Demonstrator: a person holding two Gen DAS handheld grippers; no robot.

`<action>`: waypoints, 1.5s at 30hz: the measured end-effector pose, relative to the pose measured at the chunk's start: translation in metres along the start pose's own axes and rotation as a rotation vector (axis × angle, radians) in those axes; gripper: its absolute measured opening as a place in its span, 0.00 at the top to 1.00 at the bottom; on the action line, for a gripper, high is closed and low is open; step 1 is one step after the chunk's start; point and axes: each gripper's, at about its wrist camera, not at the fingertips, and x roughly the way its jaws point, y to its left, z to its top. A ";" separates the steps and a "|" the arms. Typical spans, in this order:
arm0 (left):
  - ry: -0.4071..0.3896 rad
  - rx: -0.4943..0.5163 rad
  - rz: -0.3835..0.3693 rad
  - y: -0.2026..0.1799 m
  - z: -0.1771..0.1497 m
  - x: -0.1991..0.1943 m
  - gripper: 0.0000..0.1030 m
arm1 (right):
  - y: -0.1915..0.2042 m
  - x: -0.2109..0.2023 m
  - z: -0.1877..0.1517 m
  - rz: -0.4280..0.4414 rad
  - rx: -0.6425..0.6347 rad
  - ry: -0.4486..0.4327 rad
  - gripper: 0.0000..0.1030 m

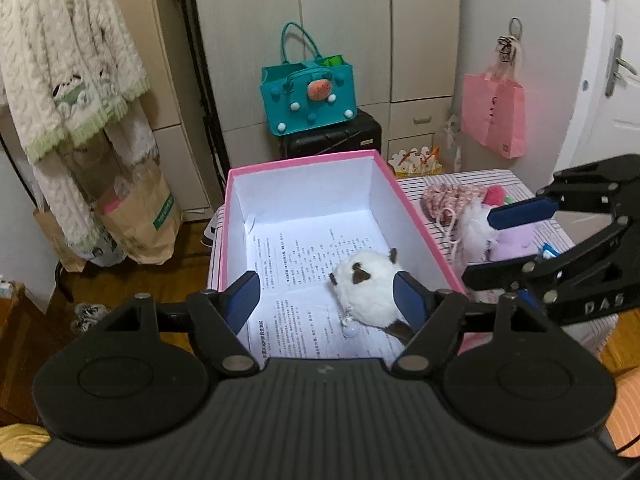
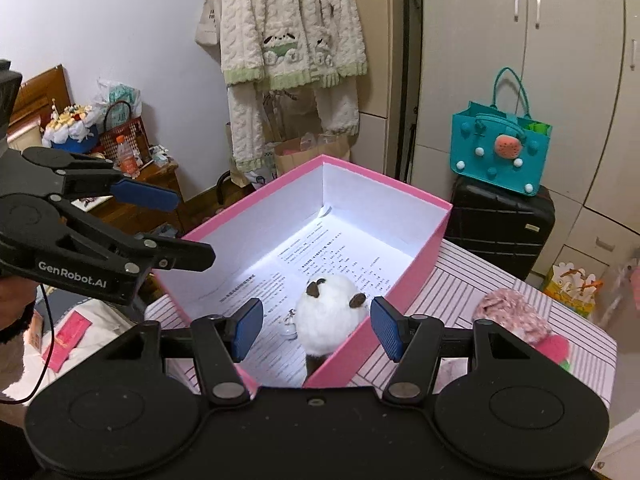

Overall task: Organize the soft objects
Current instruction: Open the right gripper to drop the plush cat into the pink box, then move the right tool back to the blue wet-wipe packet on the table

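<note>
Both tongs, left (image 1: 326, 300) and right (image 2: 316, 330), gape above the white plush (image 1: 366, 284) in the pink box (image 1: 304, 160).

Striped table (image 2: 452, 280) carries pink box (image 2: 420, 280), knitted pouch (image 2: 510, 312), plush toys (image 1: 476, 232).

The white plush toy (image 1: 370, 288) is partly hidden: in the left view a blue finger pad (image 1: 410, 300) covers its right side. In the right view the pink box (image 2: 420, 280) wall hides its lower part. The fluffy toys (image 1: 496, 232) on the striped table sit behind the right gripper (image 1: 500, 244), so their shapes are hard to tell. The print on the paper (image 1: 304, 256) is too small to read.
</note>
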 end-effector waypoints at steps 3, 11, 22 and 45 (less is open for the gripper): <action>-0.002 0.021 -0.013 -0.008 0.001 -0.016 0.28 | 0.000 -0.020 -0.001 -0.001 0.005 -0.007 0.37; 0.002 0.050 -0.066 -0.027 0.001 -0.042 0.26 | 0.002 -0.068 -0.010 -0.030 0.006 -0.020 0.36; 0.030 0.091 -0.157 -0.067 -0.007 -0.046 0.26 | -0.010 -0.114 -0.036 -0.066 0.026 -0.033 0.33; 0.110 0.145 -0.395 -0.157 -0.021 0.023 0.28 | -0.091 -0.105 -0.134 -0.133 0.167 0.052 0.32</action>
